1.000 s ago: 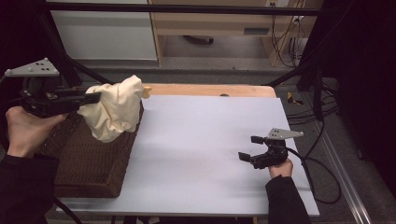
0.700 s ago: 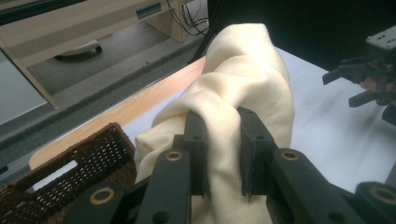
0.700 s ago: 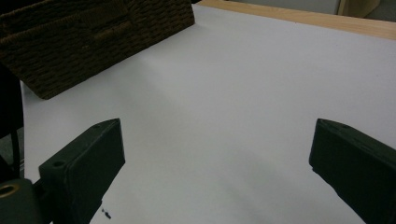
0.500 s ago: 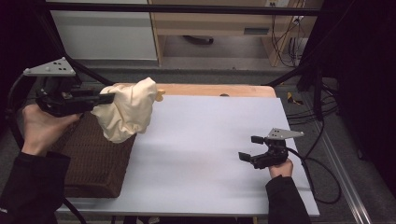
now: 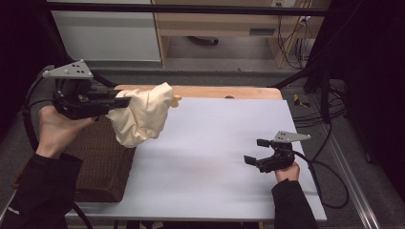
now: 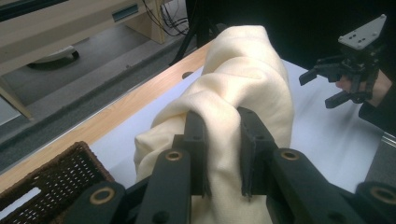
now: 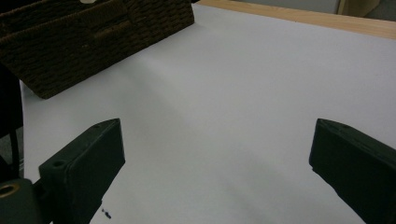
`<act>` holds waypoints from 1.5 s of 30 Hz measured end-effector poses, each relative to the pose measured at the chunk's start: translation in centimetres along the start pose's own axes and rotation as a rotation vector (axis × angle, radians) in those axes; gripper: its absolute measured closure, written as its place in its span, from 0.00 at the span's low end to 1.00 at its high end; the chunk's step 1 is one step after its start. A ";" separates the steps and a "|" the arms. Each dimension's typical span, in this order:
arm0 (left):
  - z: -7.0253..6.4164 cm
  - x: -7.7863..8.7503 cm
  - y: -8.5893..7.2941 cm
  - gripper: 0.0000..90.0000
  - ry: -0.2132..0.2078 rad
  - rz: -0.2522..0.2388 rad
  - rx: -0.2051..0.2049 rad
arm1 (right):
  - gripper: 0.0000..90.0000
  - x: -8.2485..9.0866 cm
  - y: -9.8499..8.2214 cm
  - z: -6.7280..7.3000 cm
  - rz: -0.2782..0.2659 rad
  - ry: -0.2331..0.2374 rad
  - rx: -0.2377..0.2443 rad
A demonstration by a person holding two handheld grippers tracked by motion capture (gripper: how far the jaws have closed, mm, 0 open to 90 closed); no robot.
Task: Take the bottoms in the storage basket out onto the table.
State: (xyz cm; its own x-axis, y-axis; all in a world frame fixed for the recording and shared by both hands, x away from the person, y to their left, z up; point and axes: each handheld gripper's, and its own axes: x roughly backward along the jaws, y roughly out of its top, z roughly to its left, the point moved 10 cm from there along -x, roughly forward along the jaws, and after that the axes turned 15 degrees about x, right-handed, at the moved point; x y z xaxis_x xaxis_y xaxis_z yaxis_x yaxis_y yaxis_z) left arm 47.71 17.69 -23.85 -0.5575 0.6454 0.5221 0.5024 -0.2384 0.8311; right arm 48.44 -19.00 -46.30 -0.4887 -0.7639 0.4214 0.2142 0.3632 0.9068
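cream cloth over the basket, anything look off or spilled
Nothing stands out. The cream cloth hangs bunched from the left gripper, pinched between its jaws, above the edge of the wicker basket. The right gripper rests open on the white tabletop.

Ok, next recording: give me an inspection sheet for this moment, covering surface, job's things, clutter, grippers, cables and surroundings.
Surface: white table top, bare in the middle, wooden strip along its far edge.
Job's things: cream cloth held in the air beside the brown wicker basket, which sits at the table's left edge.
Clutter: nothing seen.
Grippers: left gripper shut on the cloth; right gripper open, low over the table, holding nothing.
Cables: one trails from each gripper; black cable loops off the right edge.
Surroundings: dark room, pale cabinets behind the table, loose wires on the floor.
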 end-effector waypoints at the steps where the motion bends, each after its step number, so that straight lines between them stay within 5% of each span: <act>1: -0.1 -0.1 0.0 0.84 -0.001 0.001 -0.002 | 0.04 0.0 0.0 0.0 -0.001 0.001 0.000; 45: -2.5 -7.8 -3.1 0.84 -0.074 0.123 -0.028 | 0.04 0.0 0.0 0.1 -0.002 0.002 0.002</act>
State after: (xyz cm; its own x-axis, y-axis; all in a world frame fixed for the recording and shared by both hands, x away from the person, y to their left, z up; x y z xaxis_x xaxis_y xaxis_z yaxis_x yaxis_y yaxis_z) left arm 48.85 11.62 -30.01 -0.4425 0.6616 0.6054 0.5447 -0.3380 0.7675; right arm 48.41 -18.94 -46.30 -0.4872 -0.7657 0.4199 0.2115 0.3631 0.9075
